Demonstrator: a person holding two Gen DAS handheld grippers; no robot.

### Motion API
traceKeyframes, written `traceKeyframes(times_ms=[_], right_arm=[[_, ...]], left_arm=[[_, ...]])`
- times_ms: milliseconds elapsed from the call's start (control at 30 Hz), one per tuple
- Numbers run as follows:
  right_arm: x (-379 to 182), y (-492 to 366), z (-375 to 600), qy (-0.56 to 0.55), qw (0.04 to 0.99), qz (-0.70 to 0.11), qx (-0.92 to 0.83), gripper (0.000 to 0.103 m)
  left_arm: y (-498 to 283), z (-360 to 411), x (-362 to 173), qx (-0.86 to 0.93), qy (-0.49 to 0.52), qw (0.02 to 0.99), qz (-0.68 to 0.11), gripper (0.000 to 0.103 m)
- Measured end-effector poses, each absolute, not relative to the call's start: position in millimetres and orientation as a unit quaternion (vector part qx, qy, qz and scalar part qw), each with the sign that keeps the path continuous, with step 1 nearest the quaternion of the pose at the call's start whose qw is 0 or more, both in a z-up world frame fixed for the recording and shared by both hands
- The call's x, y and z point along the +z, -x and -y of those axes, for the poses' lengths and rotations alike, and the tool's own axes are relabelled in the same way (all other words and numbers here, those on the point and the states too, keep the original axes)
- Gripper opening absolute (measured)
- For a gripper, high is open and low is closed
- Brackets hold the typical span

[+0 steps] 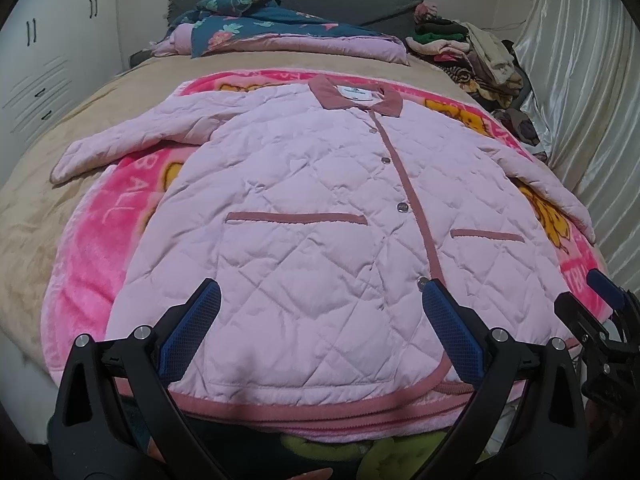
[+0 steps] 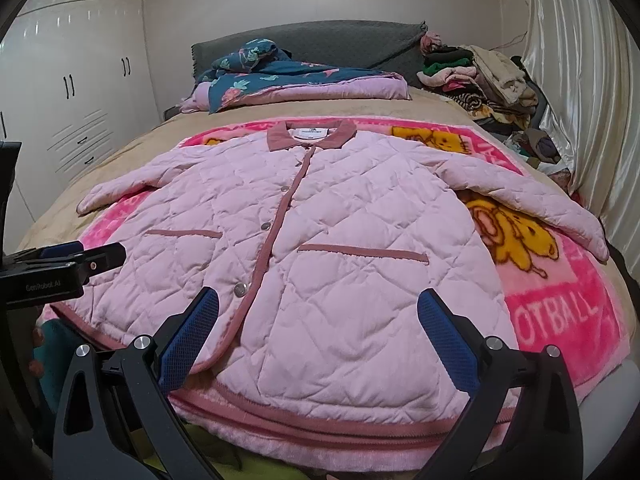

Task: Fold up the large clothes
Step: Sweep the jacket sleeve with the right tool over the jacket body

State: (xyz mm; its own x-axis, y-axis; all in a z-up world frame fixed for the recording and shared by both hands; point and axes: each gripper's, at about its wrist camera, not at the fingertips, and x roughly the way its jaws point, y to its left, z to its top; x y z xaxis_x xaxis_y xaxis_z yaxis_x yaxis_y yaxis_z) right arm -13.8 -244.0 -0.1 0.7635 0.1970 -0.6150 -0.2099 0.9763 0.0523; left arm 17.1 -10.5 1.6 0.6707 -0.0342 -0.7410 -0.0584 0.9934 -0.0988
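White wardrobe doors (image 2: pixel 76 92) are lining the wall beside a bed (image 1: pixel 36 216) covered in a tan sheet, with a bright pink cartoon blanket (image 2: pixel 560 304) lying over its near half. Spread flat on that blanket is a pale pink quilted jacket (image 1: pixel 304 216), front up, snapped shut down a dusty-rose placket, with a matching collar (image 2: pixel 311 136), two trimmed pocket slits and a rose hem at the near edge; both sleeves are angling outward. Folded floral bedding (image 2: pixel 280 76) and a heap of clothes (image 1: pixel 476 56) are sitting at the headboard end. The left gripper (image 1: pixel 320 300) and right gripper (image 2: pixel 318 308) are hovering over the hem, fingers spread wide, apparently gripping nothing.
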Motion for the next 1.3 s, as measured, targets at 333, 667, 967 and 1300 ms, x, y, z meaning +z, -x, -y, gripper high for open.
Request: traceKeyframes(times_ms=[333, 667, 967, 1300], right_arm=[[2.2, -10.5, 246.9, 0.002, 0.938, -0.329, 0.111, 0.099], [16.3, -47.2, 255.9, -0.01, 0.943, -0.317, 0.103, 0.099], [27.9, -89.2, 279.4, -0.032, 0.95, -0.302, 0.073, 0.099], [37.3, -130.4, 311.7, -0.059, 0.953, -0.295, 0.037, 0.099]], left_arm=[[-40.9, 10.5, 1.2, -0.002, 0.069, 0.907, -0.416, 0.095], [-77.5, 14.9, 3.6, -0.024, 0.08, 0.902, -0.424, 0.095], [-119.6, 20.5, 10.6, -0.022, 0.071, 0.905, -0.419, 0.095], [-162.5, 36.3, 30.0, -0.046, 0.076, 0.911, -0.403, 0.095]])
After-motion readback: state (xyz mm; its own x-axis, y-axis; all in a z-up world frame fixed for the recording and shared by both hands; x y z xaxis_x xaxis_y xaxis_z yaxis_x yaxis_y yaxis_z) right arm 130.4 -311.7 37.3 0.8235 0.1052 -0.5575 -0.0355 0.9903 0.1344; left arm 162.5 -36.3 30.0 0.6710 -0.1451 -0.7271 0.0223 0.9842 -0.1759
